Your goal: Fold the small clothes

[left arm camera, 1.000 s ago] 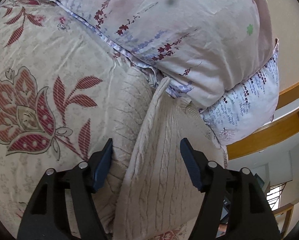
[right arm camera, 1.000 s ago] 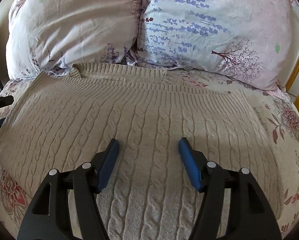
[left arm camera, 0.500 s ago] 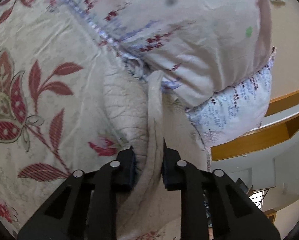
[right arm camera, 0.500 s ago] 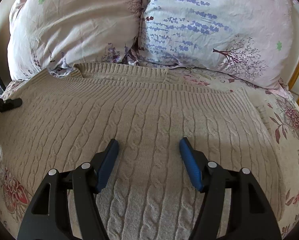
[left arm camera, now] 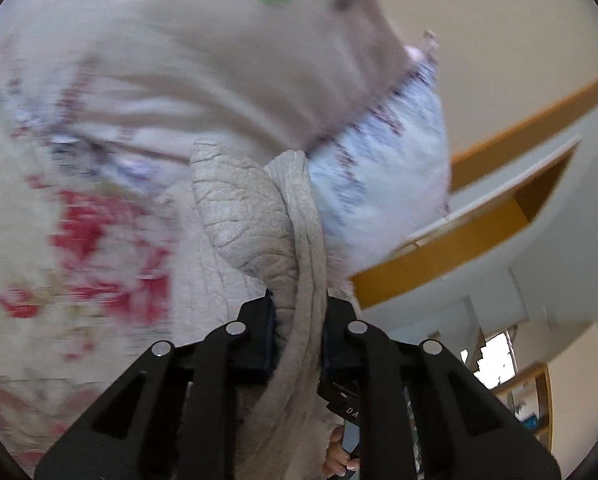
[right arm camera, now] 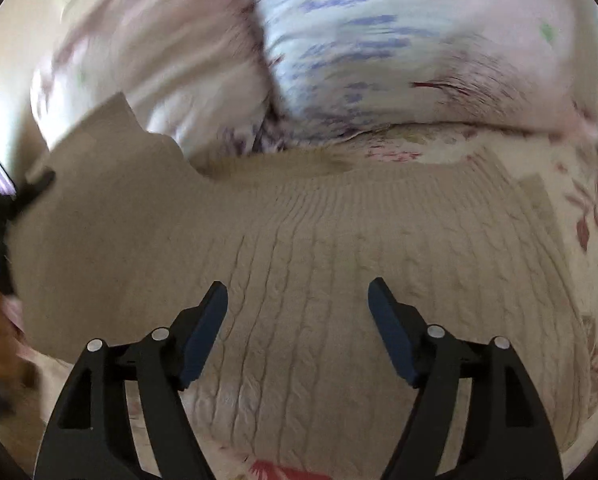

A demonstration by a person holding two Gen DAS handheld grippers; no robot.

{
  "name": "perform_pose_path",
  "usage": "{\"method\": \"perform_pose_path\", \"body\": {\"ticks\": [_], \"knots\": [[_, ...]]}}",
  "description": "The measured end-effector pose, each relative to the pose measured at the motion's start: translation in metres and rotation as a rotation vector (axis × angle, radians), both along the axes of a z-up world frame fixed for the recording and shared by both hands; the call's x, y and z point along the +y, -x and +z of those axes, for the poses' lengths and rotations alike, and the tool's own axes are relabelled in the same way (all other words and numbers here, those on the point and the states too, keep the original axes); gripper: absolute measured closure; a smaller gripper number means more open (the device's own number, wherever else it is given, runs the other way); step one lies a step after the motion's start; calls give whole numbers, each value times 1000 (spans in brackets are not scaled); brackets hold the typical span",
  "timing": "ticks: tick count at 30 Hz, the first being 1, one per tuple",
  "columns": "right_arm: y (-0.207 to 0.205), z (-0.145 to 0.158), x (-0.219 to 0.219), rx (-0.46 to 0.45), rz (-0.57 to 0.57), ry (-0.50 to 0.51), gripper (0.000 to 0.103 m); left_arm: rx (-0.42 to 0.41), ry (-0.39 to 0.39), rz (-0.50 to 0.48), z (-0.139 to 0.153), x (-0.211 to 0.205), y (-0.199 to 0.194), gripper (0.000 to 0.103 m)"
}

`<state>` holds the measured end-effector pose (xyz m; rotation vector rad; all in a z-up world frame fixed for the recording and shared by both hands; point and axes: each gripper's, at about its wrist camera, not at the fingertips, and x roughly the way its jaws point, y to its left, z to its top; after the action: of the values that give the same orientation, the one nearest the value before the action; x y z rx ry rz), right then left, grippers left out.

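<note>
A beige cable-knit sweater [right arm camera: 339, 264] lies spread on a floral bedspread [right arm camera: 595, 208] in front of the pillows. My left gripper [left arm camera: 299, 312] is shut on the sweater's left edge [left arm camera: 255, 216] and holds it lifted off the bed; the raised edge shows at the left of the right wrist view [right arm camera: 99, 184], with the left gripper beside it [right arm camera: 23, 196]. My right gripper [right arm camera: 297, 304] is open and empty, low over the middle of the sweater.
Two floral pillows [right arm camera: 379, 52] stand against the headboard behind the sweater. A wooden bed frame [left arm camera: 479, 240] and the room beyond show at the right of the left wrist view. Both views are motion-blurred.
My left gripper shut on the sweater's left edge and has lifted it up and inward. The right gripper has stayed open, shifting slightly over the sweater.
</note>
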<state>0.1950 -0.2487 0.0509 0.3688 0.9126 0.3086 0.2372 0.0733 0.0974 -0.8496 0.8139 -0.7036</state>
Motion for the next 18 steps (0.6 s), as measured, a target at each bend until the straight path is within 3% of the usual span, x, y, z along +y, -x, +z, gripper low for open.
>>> {"method": "perform_pose_path", "body": {"ticks": [2, 5, 9, 13, 15, 18], "knots": [[5, 6, -29, -7, -28, -109, 28, -14, 19, -42, 6, -22, -3, 87], [12, 9, -69, -1, -83, -239, 19, -24, 32, -107, 9, -66, -8, 87], [21, 6, -117, 1, -155, -374, 19, 19, 44, -166, -5, -118, -15, 87], [21, 0, -144, 13, -196, -467, 19, 111, 20, -233, -36, -173, -18, 86], [18, -4, -148, 35, -190, -493, 19, 180, -5, -283, -53, -198, -19, 80], [14, -5, -146, 67, -171, -475, 19, 226, 53, -368, -60, -211, -16, 73]]}}
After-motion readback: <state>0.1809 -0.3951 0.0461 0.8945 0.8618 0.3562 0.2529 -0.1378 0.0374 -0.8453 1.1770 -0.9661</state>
